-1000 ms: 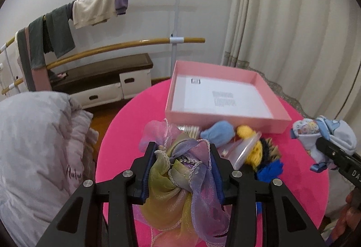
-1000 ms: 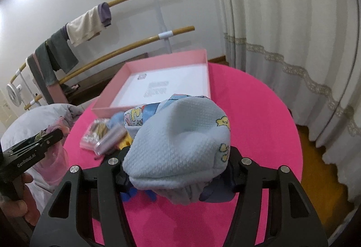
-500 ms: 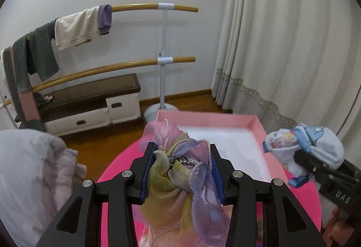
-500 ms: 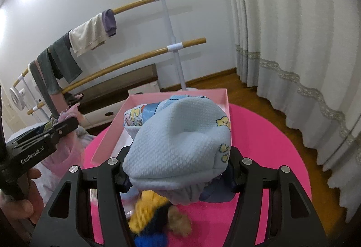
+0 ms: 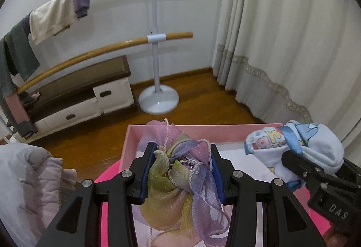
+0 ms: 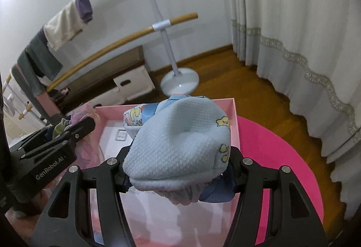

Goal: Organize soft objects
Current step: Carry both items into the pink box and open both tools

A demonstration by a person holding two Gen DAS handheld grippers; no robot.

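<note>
Our left gripper pinches the scarf, our right gripper the baby cloth; the pink box lies directly below both.

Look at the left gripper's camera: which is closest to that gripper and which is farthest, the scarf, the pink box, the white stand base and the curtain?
1. Scarf: clamped in the left gripper.
2. Pink box: just beneath and ahead.
3. White stand base: on the floor beyond the box.
4. Curtain: to the right; too close to call against the base.
</note>
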